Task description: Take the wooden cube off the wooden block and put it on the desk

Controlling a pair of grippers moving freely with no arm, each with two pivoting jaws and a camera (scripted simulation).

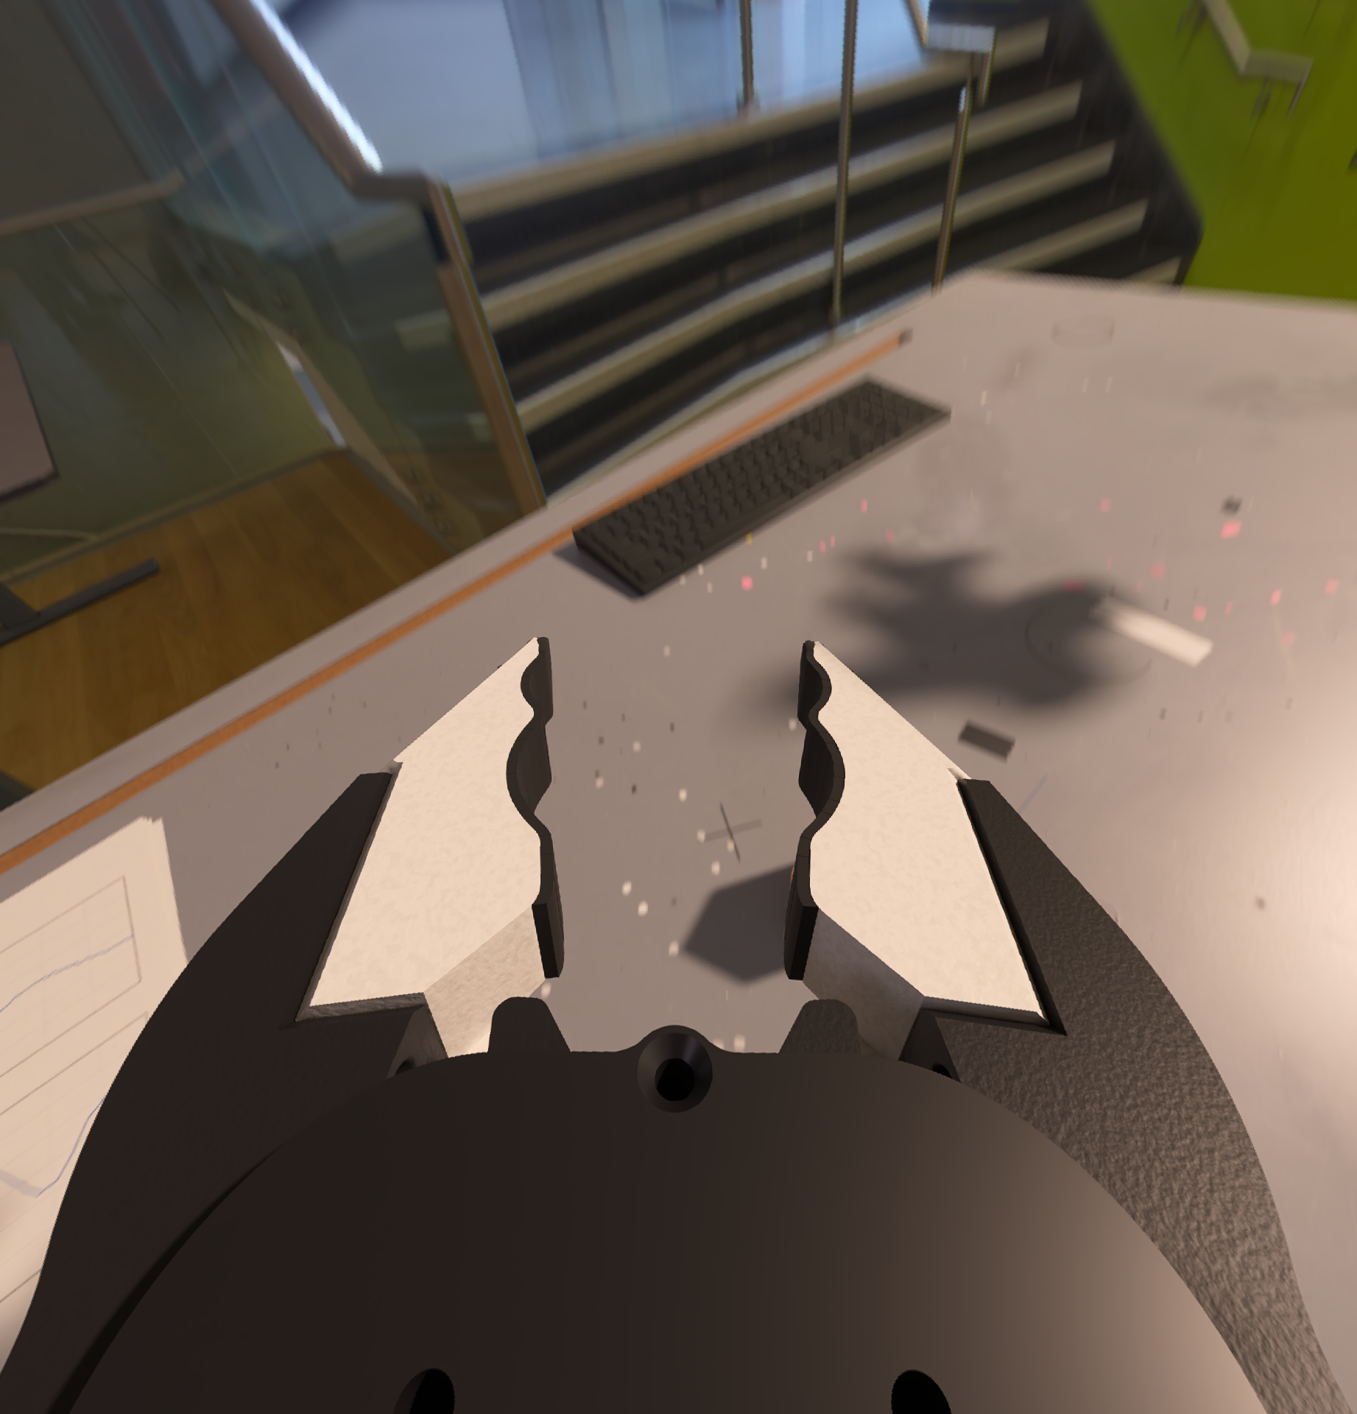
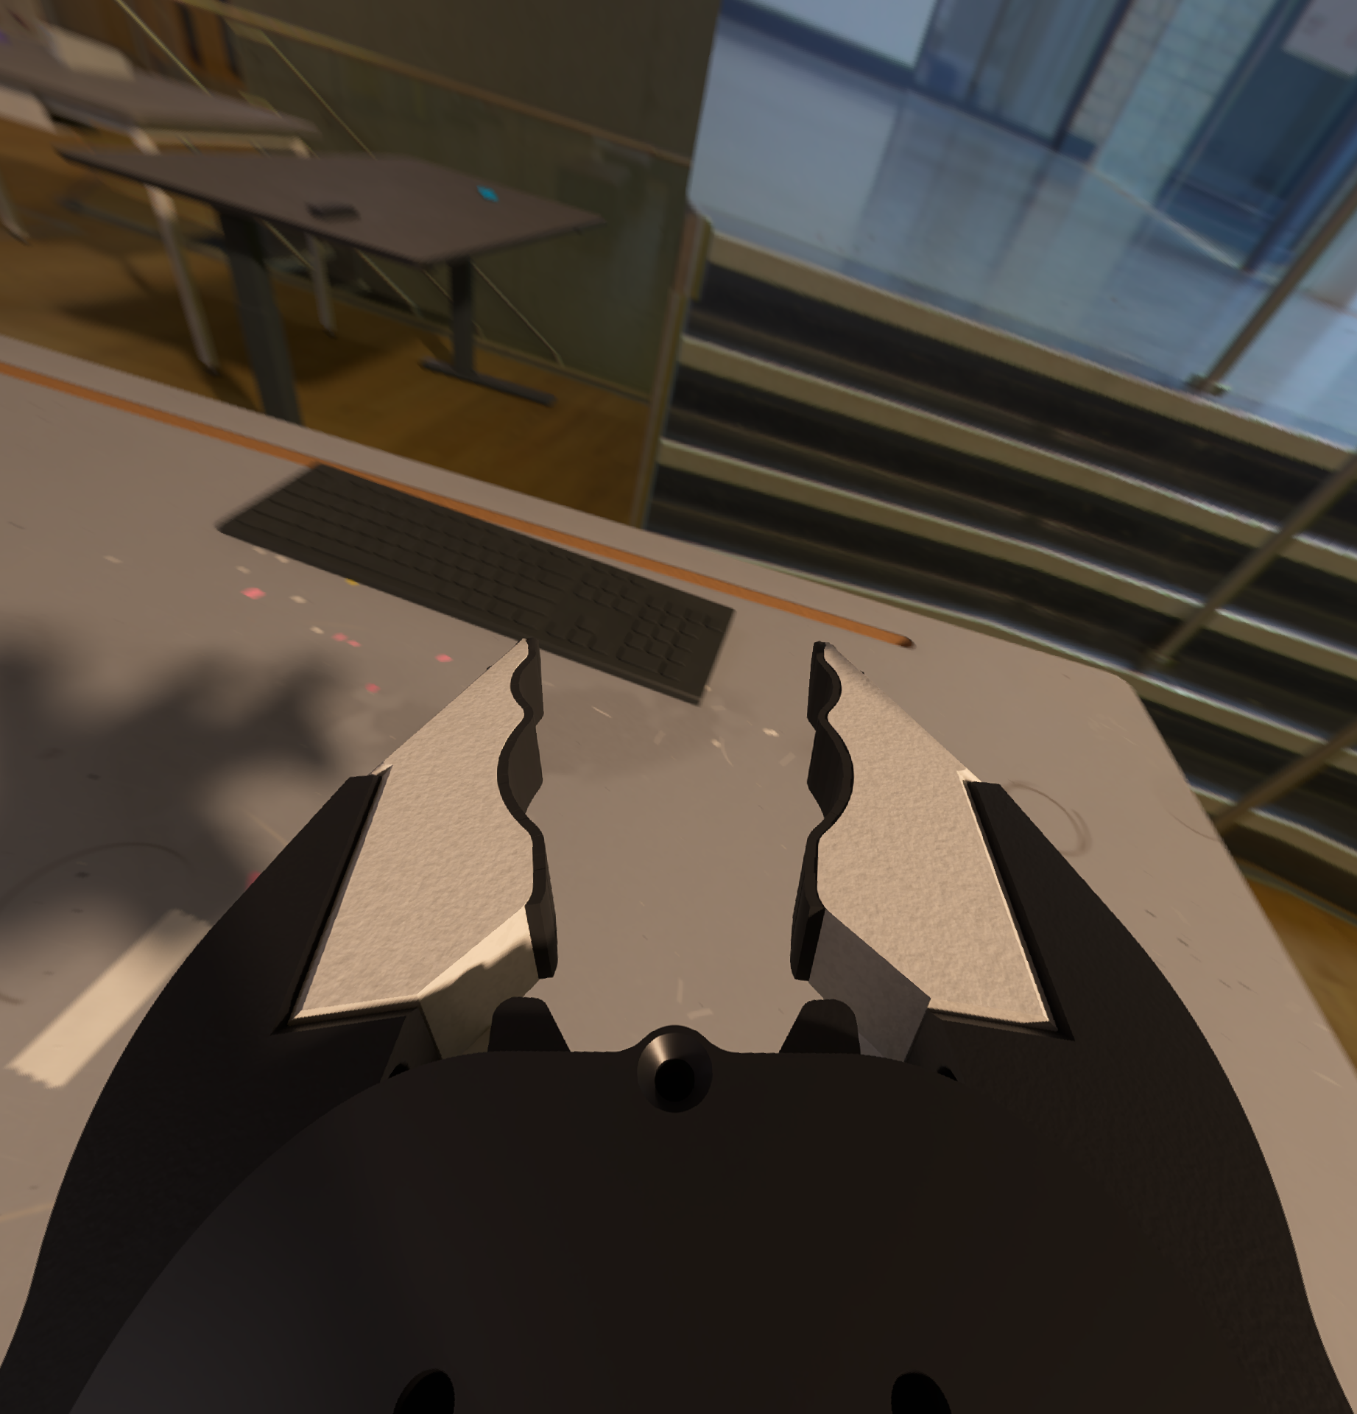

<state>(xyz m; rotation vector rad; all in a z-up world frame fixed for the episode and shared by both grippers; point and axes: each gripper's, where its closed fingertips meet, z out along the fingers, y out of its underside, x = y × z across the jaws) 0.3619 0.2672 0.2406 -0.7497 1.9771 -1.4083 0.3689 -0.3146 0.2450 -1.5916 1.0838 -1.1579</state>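
Both my left gripper (image 1: pixel 675 650) and right gripper (image 2: pixel 671 650) hang wide and empty over the grey speckled desk (image 1: pixel 1119 880) near the flat black keyboard (image 2: pixel 491 574), wooden cube and block out of view, so I judge search comes first.

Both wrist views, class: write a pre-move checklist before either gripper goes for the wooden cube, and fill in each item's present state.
1. Left gripper open and holding nothing: ok.
2. Right gripper open and holding nothing: ok.
3. Wooden cube and wooden block in sight: not ok, neither view shows them.
4. Bare patch of the grey desk top for the set-down: ok, between the right gripper's fingers.
5. Flat black keyboard apart from both grippers: ok, it lies ahead near the far edge.
6. White sheet of paper with a line graph out of the way: ok, at the left gripper's left.
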